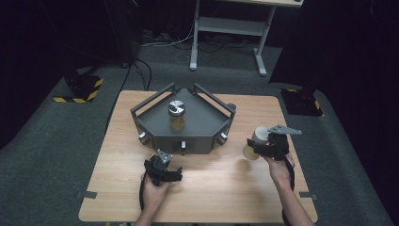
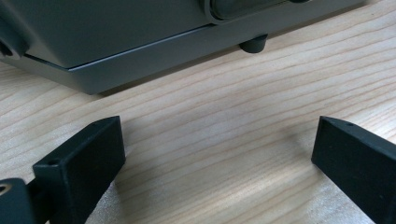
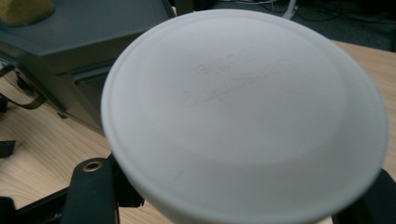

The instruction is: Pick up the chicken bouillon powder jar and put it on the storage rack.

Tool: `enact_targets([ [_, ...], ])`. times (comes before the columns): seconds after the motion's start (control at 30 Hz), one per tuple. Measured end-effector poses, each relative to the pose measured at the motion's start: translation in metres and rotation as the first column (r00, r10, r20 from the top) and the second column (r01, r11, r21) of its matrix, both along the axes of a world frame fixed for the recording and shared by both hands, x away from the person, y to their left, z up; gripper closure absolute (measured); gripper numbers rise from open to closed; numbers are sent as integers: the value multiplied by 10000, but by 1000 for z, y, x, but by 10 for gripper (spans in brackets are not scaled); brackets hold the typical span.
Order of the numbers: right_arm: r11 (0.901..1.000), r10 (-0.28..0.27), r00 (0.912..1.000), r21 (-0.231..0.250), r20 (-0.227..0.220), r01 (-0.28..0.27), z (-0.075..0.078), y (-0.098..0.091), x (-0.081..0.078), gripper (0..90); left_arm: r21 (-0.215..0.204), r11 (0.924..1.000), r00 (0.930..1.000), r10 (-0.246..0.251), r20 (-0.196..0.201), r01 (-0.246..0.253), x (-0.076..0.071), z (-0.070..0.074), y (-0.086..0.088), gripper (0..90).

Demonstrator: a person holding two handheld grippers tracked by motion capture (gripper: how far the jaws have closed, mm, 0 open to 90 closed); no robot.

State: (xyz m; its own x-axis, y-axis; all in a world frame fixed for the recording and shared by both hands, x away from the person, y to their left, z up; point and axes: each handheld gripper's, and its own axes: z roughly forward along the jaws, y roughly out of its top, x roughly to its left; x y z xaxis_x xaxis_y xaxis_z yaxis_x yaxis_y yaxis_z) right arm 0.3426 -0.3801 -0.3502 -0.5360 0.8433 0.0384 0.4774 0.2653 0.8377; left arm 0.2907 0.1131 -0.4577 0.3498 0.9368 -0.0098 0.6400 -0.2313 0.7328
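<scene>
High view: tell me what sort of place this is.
Probably a lab or recording studio: dark curtained walls, a lone wooden table on grey carpet, hazard-striped floor plates, and a person's handheld left gripper and right gripper.

The white-lidded jar (image 1: 254,142) has a clear body with yellowish contents and a flat round white lid (image 3: 243,116) bearing faint embossed lettering. It is tilted, lifted off the wooden table (image 1: 221,188), to the right of the grey tray-like box (image 1: 188,127) and just apart from it.
</scene>
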Motion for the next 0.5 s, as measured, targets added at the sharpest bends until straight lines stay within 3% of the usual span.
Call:
enact_targets([
  [0.5,9935,1131,9915,-197,643,-1120,45,20,9,343,4,10000,10000,5,0,-5,0,0,0,27],
])
